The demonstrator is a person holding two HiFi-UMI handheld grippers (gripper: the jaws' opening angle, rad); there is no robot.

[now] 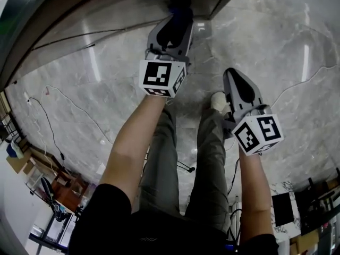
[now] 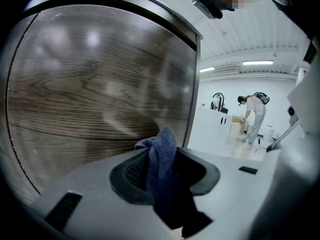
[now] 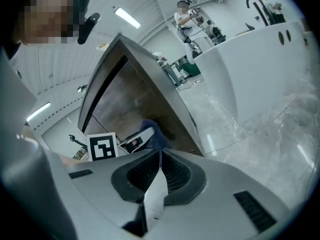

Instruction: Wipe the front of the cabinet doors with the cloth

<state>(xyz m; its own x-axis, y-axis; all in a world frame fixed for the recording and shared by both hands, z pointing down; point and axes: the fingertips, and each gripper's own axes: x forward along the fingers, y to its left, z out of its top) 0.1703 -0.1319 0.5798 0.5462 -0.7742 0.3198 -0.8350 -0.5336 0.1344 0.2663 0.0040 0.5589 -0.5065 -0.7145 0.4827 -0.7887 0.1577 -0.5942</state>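
1. The cabinet door (image 2: 100,99) is brown wood with a grey metal frame. In the left gripper view it fills the left side.
2. The left gripper (image 1: 178,16) is held up in front of this door. Its jaws are squeezed tight on the blue cloth (image 2: 162,164).
3. A bit of the cloth pokes out past the jaw tips. It is close to the door, near the door's right edge. I cannot tell if it touches the wood.
4. The rest of the cloth hangs down behind the jaws.
5. The right gripper view also shows the cloth low down by the door.
6. Between the two arms are the person's legs (image 1: 164,163) in grey-green trousers, and one pale shoe (image 1: 218,101).
7. The right gripper (image 1: 232,73) is lower and well away from the door. It points at the floor (image 1: 287,47). Its jaws are pressed together with nothing between them.
8. The floor is shiny grey stone.
9. Far off in the left gripper view, another person (image 2: 252,116) bends over beside a white desk (image 2: 212,126).
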